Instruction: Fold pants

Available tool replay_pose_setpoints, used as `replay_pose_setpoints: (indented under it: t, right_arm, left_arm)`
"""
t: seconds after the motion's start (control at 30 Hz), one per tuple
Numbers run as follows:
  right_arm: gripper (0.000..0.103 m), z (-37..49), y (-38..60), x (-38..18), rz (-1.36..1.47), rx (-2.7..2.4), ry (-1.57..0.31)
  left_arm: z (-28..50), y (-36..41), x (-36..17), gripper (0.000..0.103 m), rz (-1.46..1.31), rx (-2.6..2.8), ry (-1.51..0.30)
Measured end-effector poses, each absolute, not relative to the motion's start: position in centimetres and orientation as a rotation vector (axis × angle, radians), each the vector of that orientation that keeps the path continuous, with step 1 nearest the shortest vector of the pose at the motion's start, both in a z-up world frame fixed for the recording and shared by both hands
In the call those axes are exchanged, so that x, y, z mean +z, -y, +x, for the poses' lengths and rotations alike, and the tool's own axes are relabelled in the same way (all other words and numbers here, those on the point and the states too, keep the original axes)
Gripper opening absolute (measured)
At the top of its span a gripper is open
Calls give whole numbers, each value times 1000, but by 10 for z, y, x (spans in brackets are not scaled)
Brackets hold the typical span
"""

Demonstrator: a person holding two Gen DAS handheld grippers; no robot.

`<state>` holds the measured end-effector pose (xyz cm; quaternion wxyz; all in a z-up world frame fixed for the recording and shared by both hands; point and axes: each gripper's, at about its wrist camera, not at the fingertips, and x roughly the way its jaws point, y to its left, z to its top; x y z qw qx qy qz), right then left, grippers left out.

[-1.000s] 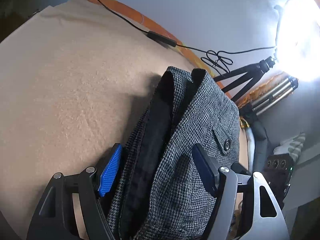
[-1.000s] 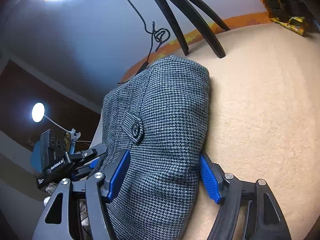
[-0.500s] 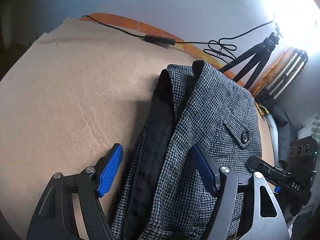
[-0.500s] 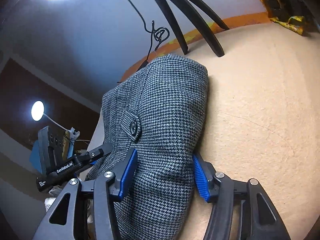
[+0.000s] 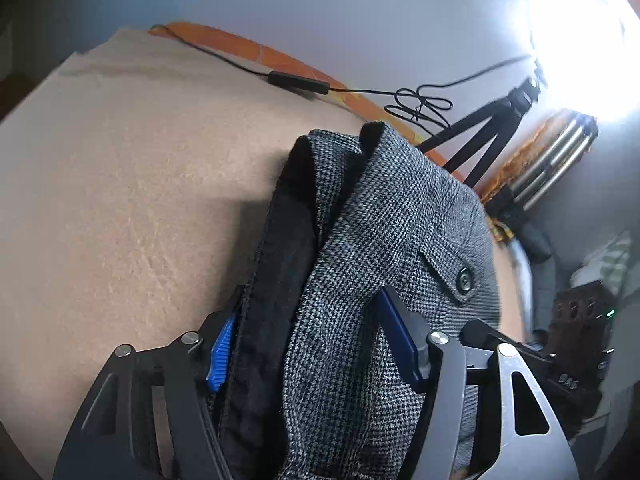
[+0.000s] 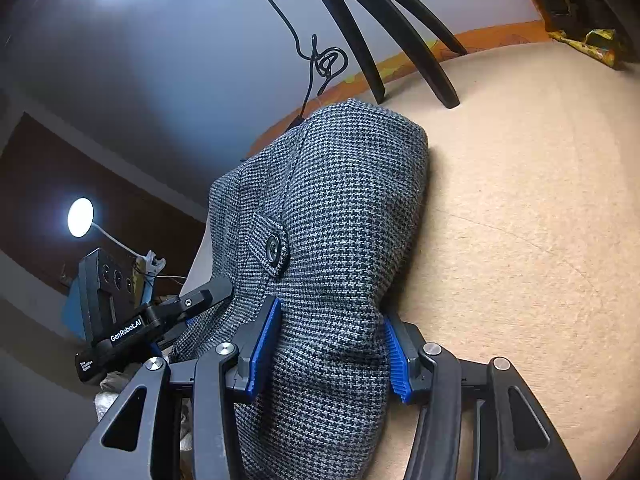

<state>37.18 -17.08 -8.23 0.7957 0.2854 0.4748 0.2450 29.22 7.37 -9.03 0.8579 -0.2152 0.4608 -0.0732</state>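
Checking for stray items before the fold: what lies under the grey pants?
The tan cloth shows around the pants, and their own black lining is tucked beneath. Anything directly underneath is covered.

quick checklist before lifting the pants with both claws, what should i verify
1. Left claw has just been closing; its pads press the dark lining and the grey pants fabric: ok.
2. Right claw has just been closing; its pads pinch the bunched fabric from both sides: ok.
3. Every layer caught in each grip: cannot tell, lower layers are hidden.
4. Tripod legs stand apart from the pants: ok.
5. Black cable lies beyond the fabric, not on it: ok.
6. Beige cover beside the pants lies flat: ok.
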Motion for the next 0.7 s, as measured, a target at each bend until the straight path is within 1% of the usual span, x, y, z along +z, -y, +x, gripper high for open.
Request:
replay_pose_setpoints:
  t: [0.03,0.07,0.13,0.17,0.2,0.23,0.3,0.43,0.7]
  right_arm:
    - [45,372,169,-82,606,522,-1026]
    - [41,373,165,-82,592,514,-1033]
    - [32,373,159,-80,559,490,-1034]
    - [30,372,155,-78,530,475,-1032]
    - [27,372,152,-77,512,468,-1029]
    - [24,371,148,-74,485,458,-1023]
    - [21,369,141,-69,448,440,-1013]
    - [17,363,128,-53,354,410,-975]
    - [15,355,106,-43,254,386,-946]
  left_arm:
    - [291,-71,-90,57,-440,-143,-962]
    - [290,-69,-90,56,-441,-129,-957]
    - [289,-68,-90,48,-463,-120,-953]
    - [288,-68,-89,46,-462,-115,-950]
    - [287,-68,-87,41,-456,-110,-947]
    - [286,-68,-85,33,-447,-106,-942]
    - [283,-67,-80,25,-428,-95,-931]
    - [280,-66,-75,21,-431,-112,-918]
    - [274,-66,-69,20,-430,-130,-906]
